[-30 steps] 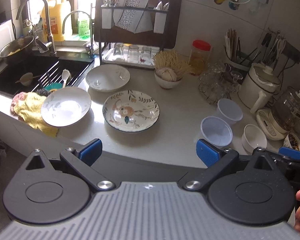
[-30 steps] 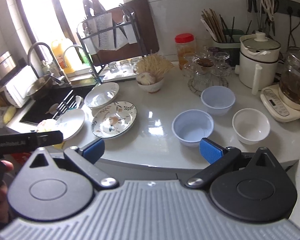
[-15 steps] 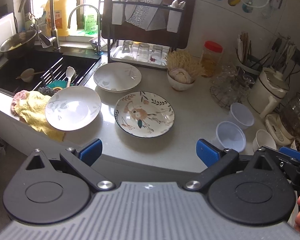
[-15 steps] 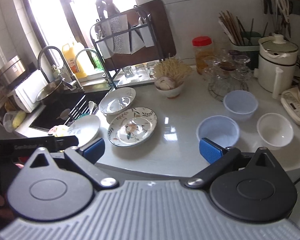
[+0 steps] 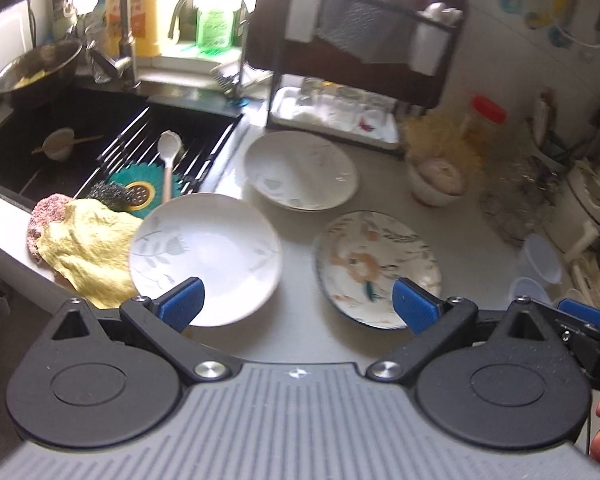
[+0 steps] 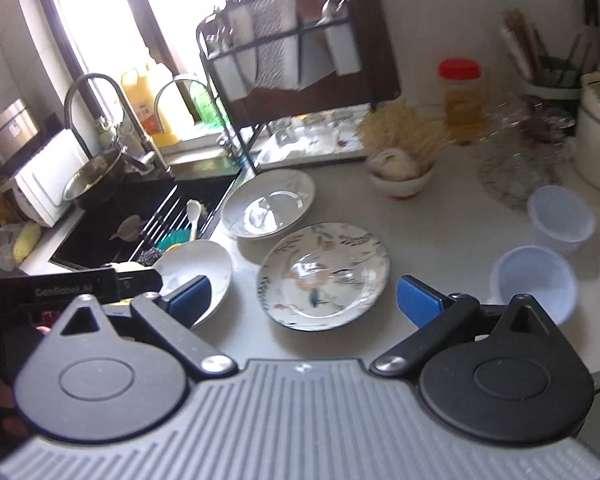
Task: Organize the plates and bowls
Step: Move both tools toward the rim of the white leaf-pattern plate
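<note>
Kitchen counter beside a black sink is carrying the work: three plates are sitting near the front edge. The white plate with faint leaves is lying nearest the sink, partly over a yellow cloth; the floral plate is lying to its right and a second white plate farther back. The left gripper is hanging wide and empty between the two near plates; the right gripper is likewise spread and empty over the floral plate. Judging the step as an approach: best pinching a rim low and level, since the cloth is likely tilting that plate. Only the right wrist view is showing both pale blue bowls clearly, plus the left tool's black body; the left wrist view is showing the cloth.
</note>
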